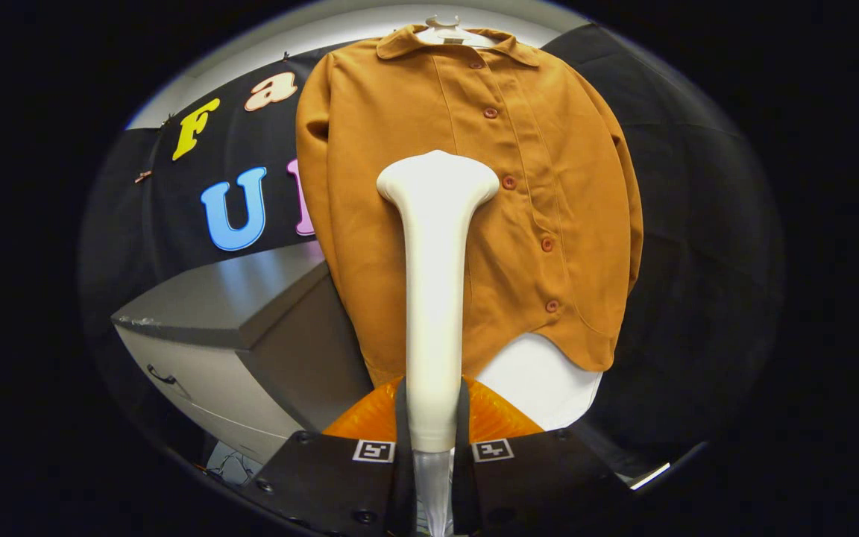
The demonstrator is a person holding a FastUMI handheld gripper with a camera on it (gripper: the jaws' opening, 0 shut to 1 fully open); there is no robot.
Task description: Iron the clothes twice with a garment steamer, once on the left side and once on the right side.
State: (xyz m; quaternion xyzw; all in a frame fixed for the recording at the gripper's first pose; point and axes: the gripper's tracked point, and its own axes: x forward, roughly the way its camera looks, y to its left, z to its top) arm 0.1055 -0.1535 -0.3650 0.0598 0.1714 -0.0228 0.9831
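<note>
the long white plastic garment steamer [435,298] hides a strip of the mustard-brown buttoned shirt [549,186]; the shirt covers most of the white plastic hanger [444,31] and the white panel [541,380].

The gripper [433,414] is pointing forward and slightly up, its two fingers [402,418] standing parallel and close together. Both are pressed against the handle of the garment steamer [435,298], one on each side, clamping it upright between them. The steamer's handle runs straight up out of the grip and its head rises well beyond the fingertips.
</note>
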